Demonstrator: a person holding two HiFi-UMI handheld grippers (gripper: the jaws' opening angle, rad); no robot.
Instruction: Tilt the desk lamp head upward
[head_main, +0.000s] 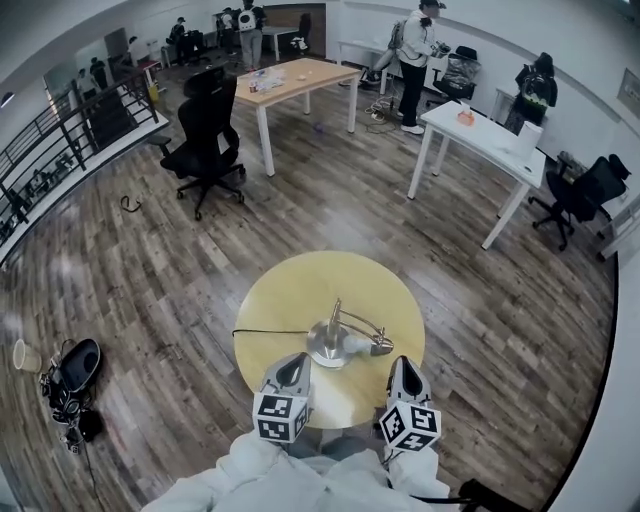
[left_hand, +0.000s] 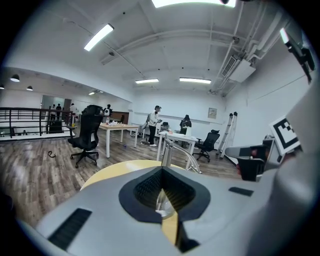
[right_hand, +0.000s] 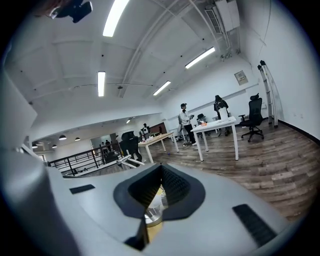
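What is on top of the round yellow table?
A silver desk lamp stands on the table, with its black cord running left. The near edge is covered by the left gripper and right gripper, so that part cannot be seen.

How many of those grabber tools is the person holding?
2. The left gripper is over the round table, left of the desk lamp; the right gripper is over it too, right of the lamp. None looks hidden.

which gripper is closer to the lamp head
Right. The right gripper is just short of the lamp head; the left gripper is farther, across the base.
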